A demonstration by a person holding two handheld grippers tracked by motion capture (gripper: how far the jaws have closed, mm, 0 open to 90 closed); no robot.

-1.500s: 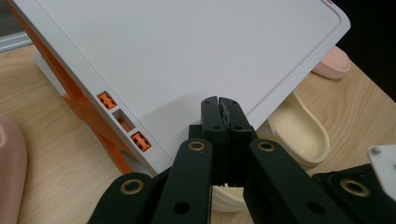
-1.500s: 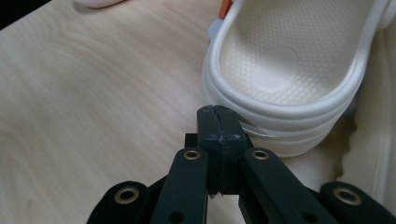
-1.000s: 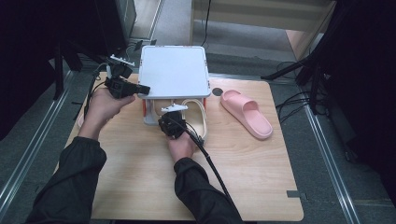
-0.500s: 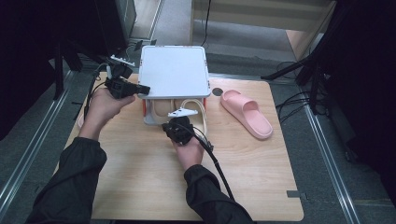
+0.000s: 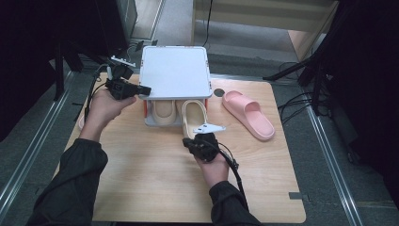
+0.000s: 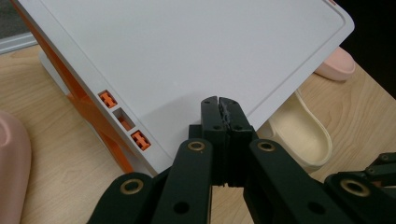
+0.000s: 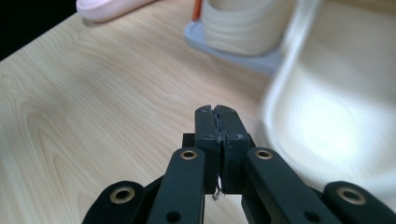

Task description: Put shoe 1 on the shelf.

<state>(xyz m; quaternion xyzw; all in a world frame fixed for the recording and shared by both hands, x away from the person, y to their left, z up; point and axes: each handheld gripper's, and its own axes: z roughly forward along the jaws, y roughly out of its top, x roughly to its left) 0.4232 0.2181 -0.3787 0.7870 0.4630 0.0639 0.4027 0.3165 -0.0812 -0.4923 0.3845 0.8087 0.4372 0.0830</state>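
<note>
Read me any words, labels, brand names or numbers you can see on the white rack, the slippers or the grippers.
None: no text is legible anywhere. The white plastic shoe rack with orange clips, the cream foam slipper, the pink foam slipper and both black grippers, left and right, show no readable print.

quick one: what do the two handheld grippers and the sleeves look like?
Both grippers, left gripper and right gripper, are black, with brass-coloured pivot pins on the linkages and ridged fingers. Each carries a pale three-cornered plate and a black cable. Sleeves are dark, long.

Wooden table [image 5: 141,188]: white rack [image 5: 174,70], cream slipper [image 5: 194,115] (heel out), pink slipper [image 5: 248,114] just beside.
</note>
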